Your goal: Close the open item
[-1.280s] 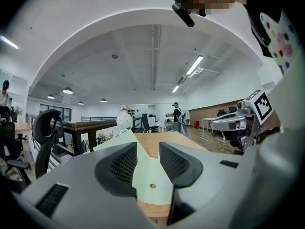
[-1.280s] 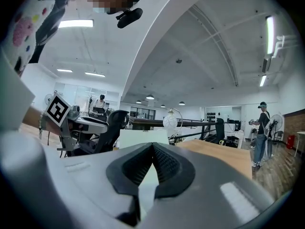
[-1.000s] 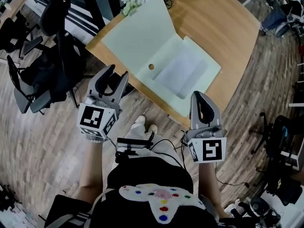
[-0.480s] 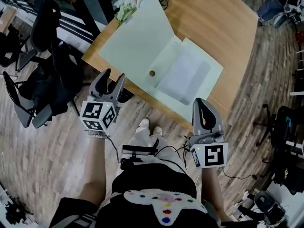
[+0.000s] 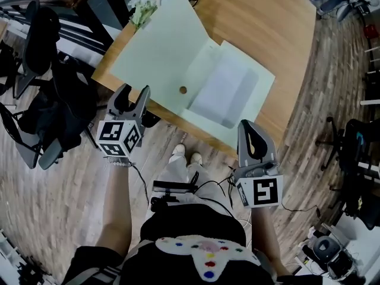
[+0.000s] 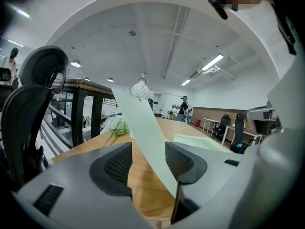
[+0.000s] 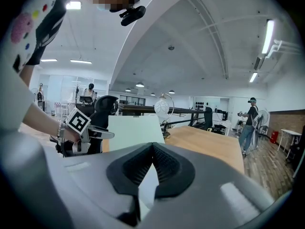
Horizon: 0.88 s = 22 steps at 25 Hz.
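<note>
A pale green folder (image 5: 228, 94) lies open on the wooden table (image 5: 279, 34). Its left cover (image 5: 160, 46) stands raised and shows as a slanted sheet (image 6: 143, 128) in the left gripper view. My left gripper (image 5: 132, 97) is at the table's near left edge, open; its jaws have just been opening wider. The cover's edge runs in line with the gap of the left gripper (image 6: 148, 163), and the pads do not press it. My right gripper (image 5: 252, 128) is shut and holds nothing, just short of the folder's near edge. The right gripper (image 7: 152, 161) faces the raised cover (image 7: 133, 132).
White flowers (image 5: 141, 8) and a round lamp (image 6: 139, 90) sit at the table's far left corner. Black office chairs (image 5: 53, 100) stand left of the table. Cables hang at my waist. People stand far off in the room.
My left gripper has sunk and moved in to the table's near left edge, with its jaws wider apart. The right gripper has dropped slightly and stays shut.
</note>
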{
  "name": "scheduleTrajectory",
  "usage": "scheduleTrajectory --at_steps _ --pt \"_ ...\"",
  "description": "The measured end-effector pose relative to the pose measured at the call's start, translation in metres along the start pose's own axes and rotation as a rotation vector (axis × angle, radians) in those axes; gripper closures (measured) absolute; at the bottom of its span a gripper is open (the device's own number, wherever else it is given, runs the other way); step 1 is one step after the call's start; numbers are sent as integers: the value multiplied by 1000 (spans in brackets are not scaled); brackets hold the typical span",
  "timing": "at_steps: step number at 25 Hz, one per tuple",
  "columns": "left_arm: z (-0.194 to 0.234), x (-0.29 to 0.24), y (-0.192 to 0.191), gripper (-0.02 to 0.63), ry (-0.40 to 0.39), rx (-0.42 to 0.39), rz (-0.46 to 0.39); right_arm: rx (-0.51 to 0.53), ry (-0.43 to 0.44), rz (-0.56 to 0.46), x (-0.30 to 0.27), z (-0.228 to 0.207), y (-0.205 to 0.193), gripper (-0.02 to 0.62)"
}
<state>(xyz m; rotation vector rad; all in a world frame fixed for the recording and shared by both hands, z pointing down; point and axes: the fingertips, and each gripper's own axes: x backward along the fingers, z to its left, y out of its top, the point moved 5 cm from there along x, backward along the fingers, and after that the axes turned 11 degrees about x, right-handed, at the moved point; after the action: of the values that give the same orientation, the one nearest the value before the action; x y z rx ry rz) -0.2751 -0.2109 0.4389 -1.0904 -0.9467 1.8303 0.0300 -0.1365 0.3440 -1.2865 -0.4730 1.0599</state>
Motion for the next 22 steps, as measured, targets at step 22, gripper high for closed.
scheduleTrajectory --at_steps 22 --pt "-82 12 11 586 -102 -229 14 -22 -83 10 43 -24 -21 588"
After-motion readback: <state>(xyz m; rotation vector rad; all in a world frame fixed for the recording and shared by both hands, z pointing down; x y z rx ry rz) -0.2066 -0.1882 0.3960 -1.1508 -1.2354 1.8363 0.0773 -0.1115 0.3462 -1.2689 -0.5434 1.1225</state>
